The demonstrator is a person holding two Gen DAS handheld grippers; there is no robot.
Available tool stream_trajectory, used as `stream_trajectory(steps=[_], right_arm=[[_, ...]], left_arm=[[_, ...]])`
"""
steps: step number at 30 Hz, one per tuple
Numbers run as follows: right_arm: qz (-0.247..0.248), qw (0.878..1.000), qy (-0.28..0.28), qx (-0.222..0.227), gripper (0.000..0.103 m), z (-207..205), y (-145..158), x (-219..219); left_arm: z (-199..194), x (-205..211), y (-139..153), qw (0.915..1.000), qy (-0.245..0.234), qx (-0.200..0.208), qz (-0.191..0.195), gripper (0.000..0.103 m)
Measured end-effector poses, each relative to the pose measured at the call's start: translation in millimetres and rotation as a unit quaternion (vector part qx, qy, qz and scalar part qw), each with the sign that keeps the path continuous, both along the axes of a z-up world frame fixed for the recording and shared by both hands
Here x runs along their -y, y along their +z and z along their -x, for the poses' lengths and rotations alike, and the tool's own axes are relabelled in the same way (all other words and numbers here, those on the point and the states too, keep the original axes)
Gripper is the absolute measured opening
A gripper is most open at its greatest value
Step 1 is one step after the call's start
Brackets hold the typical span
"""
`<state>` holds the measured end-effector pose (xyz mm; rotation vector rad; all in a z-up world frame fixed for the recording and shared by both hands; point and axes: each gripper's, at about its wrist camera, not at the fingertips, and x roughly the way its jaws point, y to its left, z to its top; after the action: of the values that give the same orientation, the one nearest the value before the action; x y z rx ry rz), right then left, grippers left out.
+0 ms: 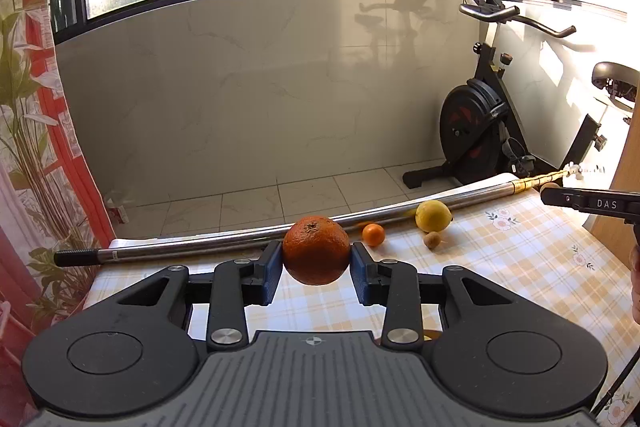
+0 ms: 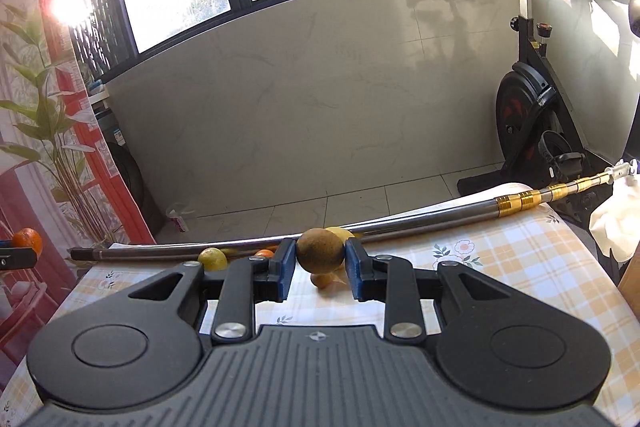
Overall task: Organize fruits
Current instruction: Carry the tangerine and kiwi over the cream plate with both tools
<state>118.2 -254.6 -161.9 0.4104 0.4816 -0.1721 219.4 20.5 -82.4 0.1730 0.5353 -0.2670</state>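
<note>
A large dark orange [image 1: 316,250], stem scar up, is clamped between the left gripper [image 1: 316,267]'s pads, clear of the table. A brown kiwi [image 2: 320,255] is pinched in the right gripper [image 2: 320,269]. A small tangerine [image 1: 373,234], a lemon [image 1: 433,215] and a small brown fruit [image 1: 432,239] lie near together on the cloth.

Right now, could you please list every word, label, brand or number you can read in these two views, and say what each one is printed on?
"DAS": white letters on the side of the black right gripper, seen at the right edge of the left wrist view.

A small round emblem on the grey ribbed housing of the left gripper carries no readable letters.

A sticker on the dark appliance by the red curtain is too blurred to read.
</note>
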Motion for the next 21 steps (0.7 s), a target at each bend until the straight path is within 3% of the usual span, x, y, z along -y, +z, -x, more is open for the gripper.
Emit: stream_trajectory(steps=[6,12,16,21], right_arm=[[-0.02,0.998,0.035,0.039,0.03,25,36,-32],[-0.07,0.994,0.069,0.042,0.03,33,37,-60],[-0.079,0.994,0.076,0.011,0.03,27,22,-74],[-0.073,0.993,0.068,-0.058,0.03,28,-3,-76]], left_arm=[[39,-31,25,0.9995,-0.021,-0.009,0.023,0.039],[49,-41,20,0.9984,-0.052,-0.021,0.012,0.039],[40,-37,-6,0.9961,-0.075,-0.046,0.002,0.039],[21,-28,-44,0.9925,-0.095,-0.077,0.009,0.039]])
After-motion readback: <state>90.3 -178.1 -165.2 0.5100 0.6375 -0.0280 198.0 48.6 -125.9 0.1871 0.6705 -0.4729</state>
